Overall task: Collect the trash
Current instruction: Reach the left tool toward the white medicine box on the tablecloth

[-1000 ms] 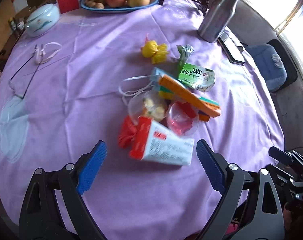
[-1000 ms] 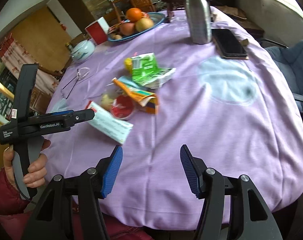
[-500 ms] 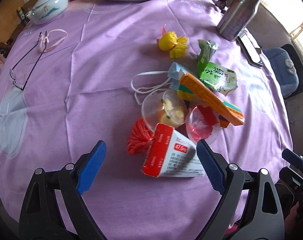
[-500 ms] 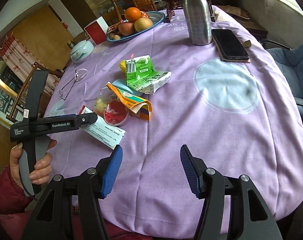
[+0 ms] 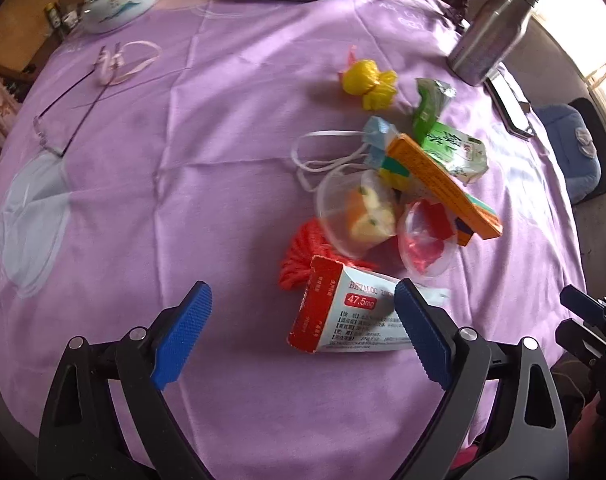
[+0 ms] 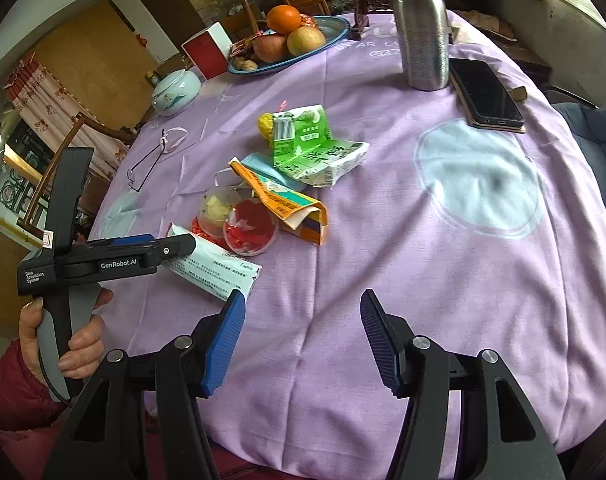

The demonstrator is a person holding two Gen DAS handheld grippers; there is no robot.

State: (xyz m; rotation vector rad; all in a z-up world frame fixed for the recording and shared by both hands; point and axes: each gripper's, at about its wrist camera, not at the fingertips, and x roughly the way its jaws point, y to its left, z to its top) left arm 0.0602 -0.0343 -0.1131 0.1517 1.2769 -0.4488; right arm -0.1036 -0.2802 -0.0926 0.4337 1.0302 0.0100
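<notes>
A heap of trash lies on the purple tablecloth [image 5: 183, 208]: a red and white medicine box [image 5: 343, 316], red netting [image 5: 303, 256], two clear plastic cups [image 5: 359, 208], an orange carton [image 5: 443, 184], a green drink carton [image 5: 455, 148], a blue face mask [image 5: 377, 140] and a yellow wrapper [image 5: 369, 82]. My left gripper [image 5: 303, 336] is open, and the medicine box lies between its fingers, nearer the right one. My right gripper [image 6: 303, 336] is open and empty over bare cloth near the table edge. The heap also shows in the right wrist view [image 6: 271, 200].
A steel bottle [image 6: 421, 24] and a phone [image 6: 485, 94] stand at the far right. A fruit plate [image 6: 295, 40], a red box [image 6: 207, 54], a lidded bowl [image 6: 177, 92] and glasses [image 6: 151, 160] lie at the back and left.
My left gripper has moved forward toward the heap, so the medicine box now lies between its open fingers. My right gripper has edged forward over the cloth.
</notes>
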